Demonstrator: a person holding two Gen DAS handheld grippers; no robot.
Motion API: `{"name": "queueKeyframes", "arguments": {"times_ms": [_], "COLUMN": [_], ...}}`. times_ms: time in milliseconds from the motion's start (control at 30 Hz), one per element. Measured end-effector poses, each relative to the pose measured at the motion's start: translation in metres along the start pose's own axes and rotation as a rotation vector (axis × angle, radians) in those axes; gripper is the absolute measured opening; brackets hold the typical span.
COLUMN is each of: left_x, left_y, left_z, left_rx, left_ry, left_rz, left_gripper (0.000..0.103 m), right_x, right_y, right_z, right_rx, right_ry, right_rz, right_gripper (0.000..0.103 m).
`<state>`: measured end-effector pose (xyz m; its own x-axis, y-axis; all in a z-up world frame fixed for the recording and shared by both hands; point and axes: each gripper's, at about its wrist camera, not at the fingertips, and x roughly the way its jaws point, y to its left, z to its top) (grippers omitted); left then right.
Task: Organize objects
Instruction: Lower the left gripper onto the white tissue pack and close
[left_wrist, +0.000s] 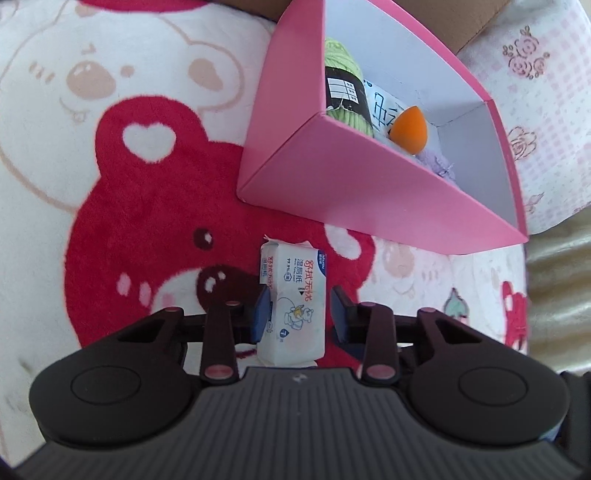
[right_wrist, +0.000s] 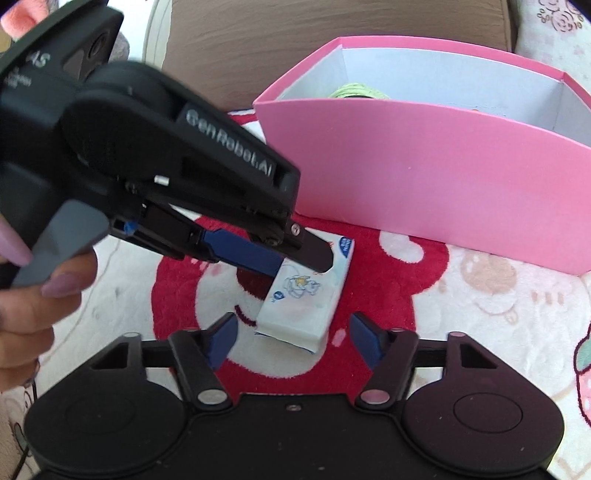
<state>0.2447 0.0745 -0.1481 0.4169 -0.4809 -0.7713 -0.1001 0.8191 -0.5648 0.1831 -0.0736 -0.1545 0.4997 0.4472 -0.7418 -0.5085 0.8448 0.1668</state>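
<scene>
The white wet-wipes pack (left_wrist: 293, 301), printed with a cartoon bear and blue corner, lies on the red bear blanket (left_wrist: 147, 206) just before the pink box (left_wrist: 332, 177). The left gripper (left_wrist: 301, 310) straddles it, its left pad touching, the right pad a sliver off. The right gripper (right_wrist: 293, 341) stands half-wide at the pack's near end. In the box: green yarn (left_wrist: 341, 59), an orange sponge (left_wrist: 408, 125).

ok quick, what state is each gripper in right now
left gripper: open, jaws straddling the wet wipes pack, one pad touching it, not clamped
right gripper: open, holding nothing
</scene>
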Motion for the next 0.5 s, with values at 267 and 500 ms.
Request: {"name": "queueKeyframes", "arguments": {"times_ms": [267,500], "left_x": [0.005,0.017], "left_y": [0.004,-0.009], "left_z": [-0.007,-0.019], "left_rx": [-0.047,0.049], "left_ry": [0.048,0.044], "left_rz": [-0.003,0.063], "left_gripper": [0.034,0.034], "right_x": [0.002,0.011], "right_y": [-0.002,-0.010], "right_z": [0.001,-0.004], "right_rx": [0.011,-0.020], "right_ry": [0.043,0.016], "right_rz": [-0.036,-0.024], "right_gripper": [0.053,0.050]}}
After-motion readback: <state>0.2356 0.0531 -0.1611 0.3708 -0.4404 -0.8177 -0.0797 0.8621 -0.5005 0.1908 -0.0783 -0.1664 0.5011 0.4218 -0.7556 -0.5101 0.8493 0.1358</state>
